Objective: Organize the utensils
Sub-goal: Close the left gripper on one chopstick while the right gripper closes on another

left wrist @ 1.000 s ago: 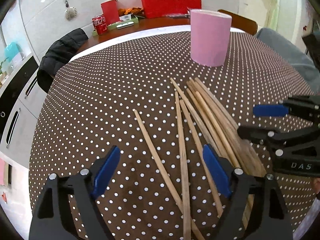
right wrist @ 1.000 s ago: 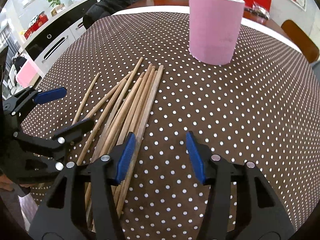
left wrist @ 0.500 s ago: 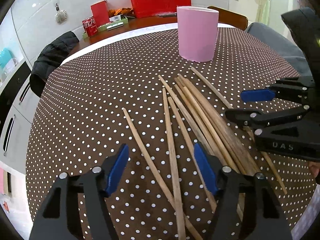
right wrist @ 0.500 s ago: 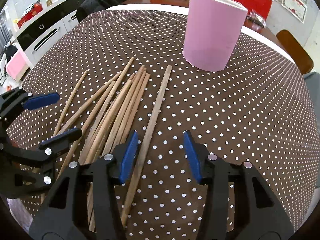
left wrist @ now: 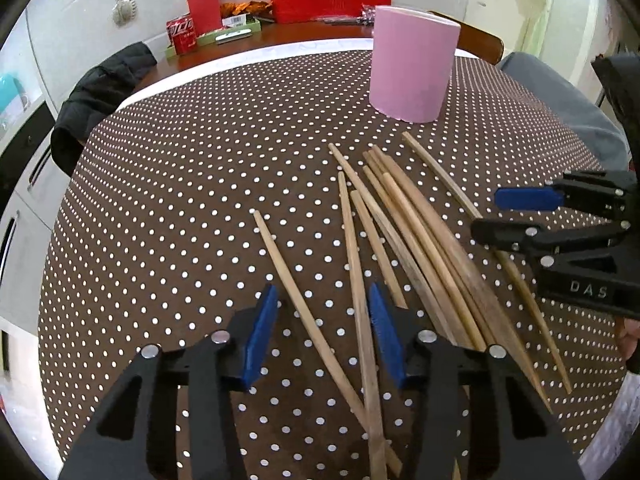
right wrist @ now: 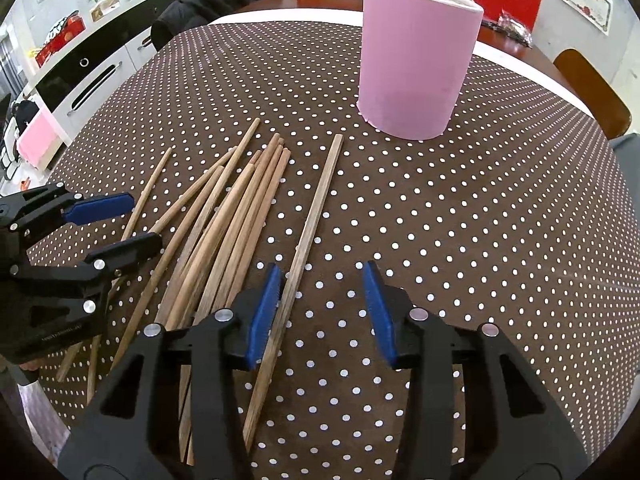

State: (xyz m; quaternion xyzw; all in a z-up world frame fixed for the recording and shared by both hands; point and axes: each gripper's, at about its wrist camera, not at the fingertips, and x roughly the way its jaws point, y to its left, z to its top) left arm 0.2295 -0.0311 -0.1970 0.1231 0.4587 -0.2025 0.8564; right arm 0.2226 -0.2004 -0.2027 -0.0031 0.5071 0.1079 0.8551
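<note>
Several wooden chopsticks point(left wrist: 420, 232) lie fanned out on the brown dotted tablecloth point(left wrist: 180, 200), in front of a tall pink holder point(left wrist: 412, 68) that stands upright. My left gripper point(left wrist: 322, 320) hangs low over the left of the fan; its jaws are closing, two chopsticks lie between them, and the pads do not press on either. My right gripper point(right wrist: 322, 304) is open beside the bundle point(right wrist: 232, 216). One separate chopstick point(right wrist: 316, 208) runs just inside its left pad. The pink holder point(right wrist: 416, 60) stands beyond it. Each gripper shows in the other view: the right gripper point(left wrist: 520, 216), the left gripper point(right wrist: 116, 224).
A black jacket point(left wrist: 100, 96) hangs on a chair at the table's far left. Behind the table a wooden desk point(left wrist: 280, 36) carries a cola can point(left wrist: 182, 34) and red boxes. A wooden chair back point(right wrist: 592, 88) and a person's grey-clad leg point(left wrist: 560, 100) are at the right.
The left jaws have narrowed around two chopsticks. In the right wrist view one chopstick has slid right, away from the bundle, and the right jaws have narrowed a little.
</note>
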